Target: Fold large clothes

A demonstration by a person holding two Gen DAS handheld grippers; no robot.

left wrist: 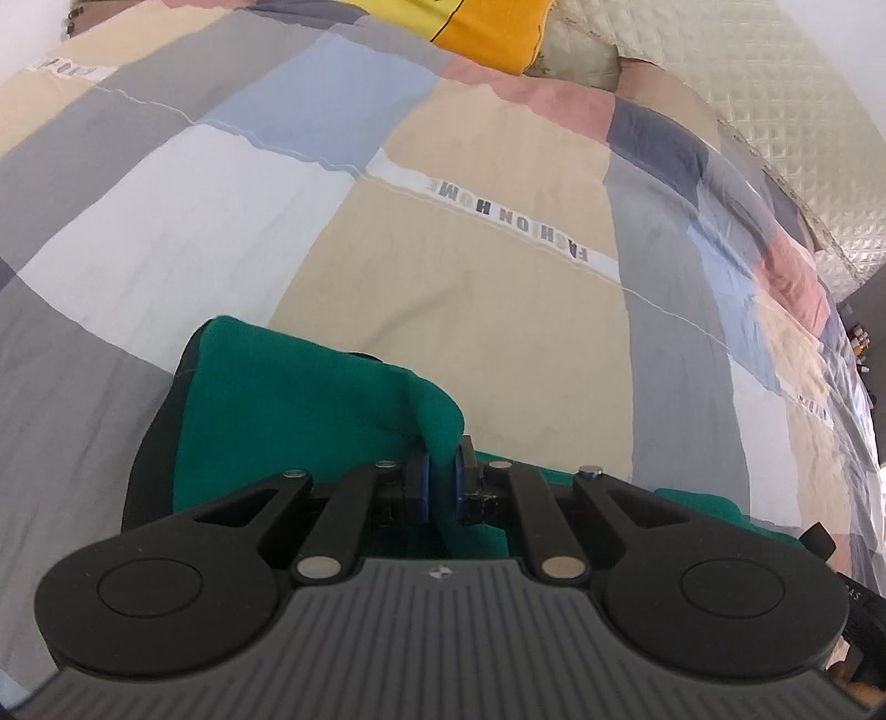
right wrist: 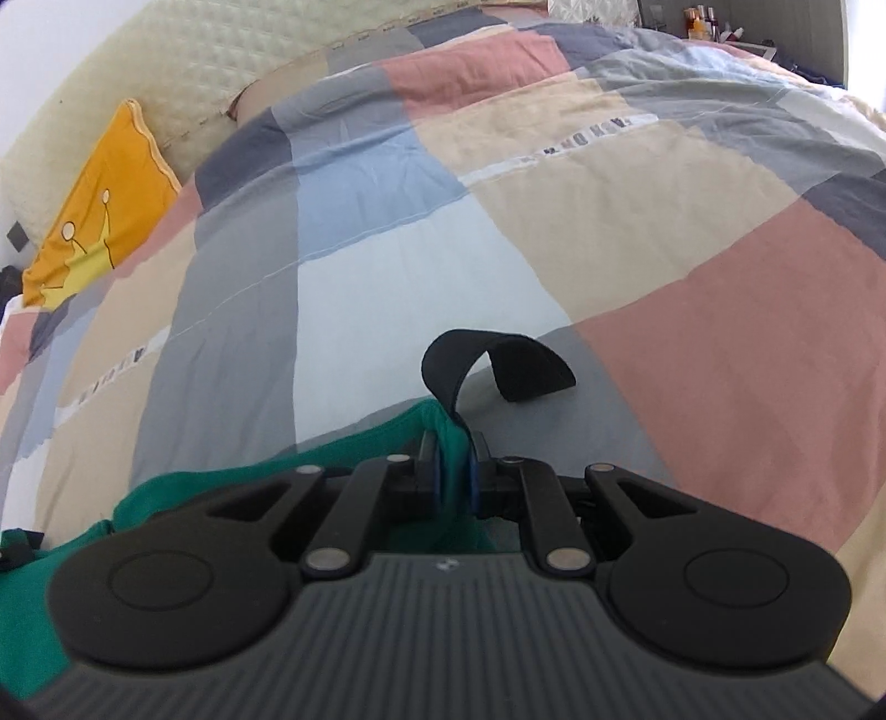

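Low in both frames, my left gripper (left wrist: pixel 441 483) and right gripper (right wrist: pixel 455 476) clench the green fabric garment (left wrist: pixel 288 399) over the patchwork quilt (left wrist: pixel 470 277); a yellow cushion (right wrist: pixel 94 216) lies upper left, nothing blocking.

left wrist: close, angled down | right wrist: same (shared: quilt (left wrist: pixel 476 288))

- Bed, covered by a patchwork duvet (left wrist: pixel 487 266) in grey, beige, pink, pale blue.
- Quilted cream headboard (right wrist: pixel 183 61).
- Yellow cushion (right wrist: pixel 94 205) against it.
- Shelf of small bottles (right wrist: pixel 706 25), far corner.
- Soft daylight.
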